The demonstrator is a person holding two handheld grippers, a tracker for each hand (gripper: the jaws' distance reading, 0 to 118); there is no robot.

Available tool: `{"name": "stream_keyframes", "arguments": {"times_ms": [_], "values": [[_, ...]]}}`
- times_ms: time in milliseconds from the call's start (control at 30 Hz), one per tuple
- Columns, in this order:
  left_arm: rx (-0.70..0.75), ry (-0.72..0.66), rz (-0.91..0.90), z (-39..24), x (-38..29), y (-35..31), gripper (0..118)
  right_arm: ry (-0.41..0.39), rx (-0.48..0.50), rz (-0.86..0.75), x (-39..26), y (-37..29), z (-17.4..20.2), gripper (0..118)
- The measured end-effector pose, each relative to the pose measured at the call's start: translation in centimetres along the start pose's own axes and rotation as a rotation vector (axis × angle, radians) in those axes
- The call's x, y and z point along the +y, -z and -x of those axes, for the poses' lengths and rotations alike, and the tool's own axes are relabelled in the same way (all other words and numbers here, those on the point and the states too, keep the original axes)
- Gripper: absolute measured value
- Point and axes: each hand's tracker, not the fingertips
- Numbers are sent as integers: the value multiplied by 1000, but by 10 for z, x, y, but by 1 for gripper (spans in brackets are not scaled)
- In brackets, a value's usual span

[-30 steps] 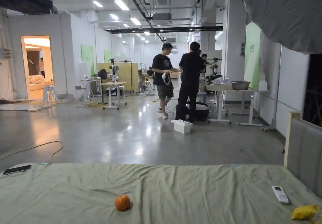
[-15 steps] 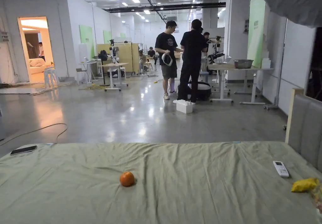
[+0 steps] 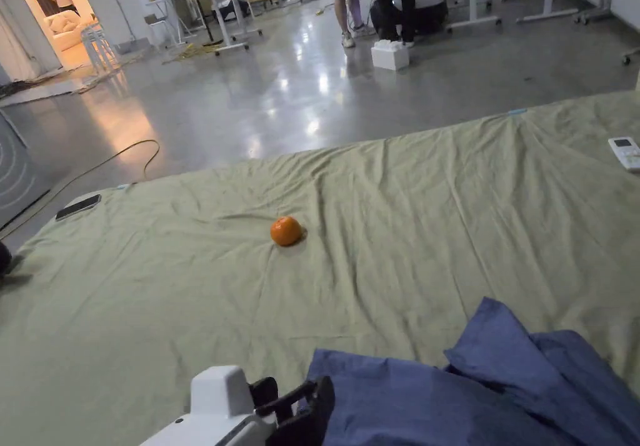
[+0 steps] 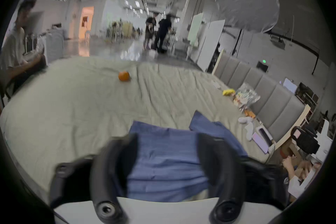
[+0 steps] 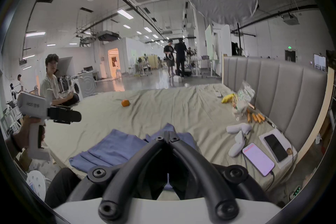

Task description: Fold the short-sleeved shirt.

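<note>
In the head view, the left gripper (image 3: 306, 403) is seen at the near edge of the green bedsheet (image 3: 156, 316), with the crumpled blue shirt (image 3: 475, 391) just to its right and an orange (image 3: 286, 231) well beyond it. In the left gripper view, the jaws are spread wide, and the shirt is seen between and beyond them. In the right gripper view, the right gripper (image 5: 168, 134) is shown with its jaws pressed together at the tips over the shirt; whether cloth is pinched cannot be told.

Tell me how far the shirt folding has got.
Barely begun. Done: nothing; the blue shirt lies crumpled on the green sheet. In hand: the right gripper has its jaws closed at the shirt, grip unclear; the left gripper is open over it. Left: spreading it flat and every fold.
</note>
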Motion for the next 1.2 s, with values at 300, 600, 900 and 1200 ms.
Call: {"name": "stream_keyframes", "arguments": {"times_ms": [300, 600, 900, 1200], "values": [[-19, -100, 263, 54, 32, 185, 83, 14, -89, 169, -30, 17, -35, 0], [141, 92, 399, 54, 10, 242, 8, 88, -151, 220, -44, 9, -64, 0], [174, 127, 480, 35, 13, 254, 8, 70, -97, 238, -40, 35, -60, 0], [237, 322, 546, 11, 9, 265, 7, 72, 64, 425, 13, 196, -79, 87]]}}
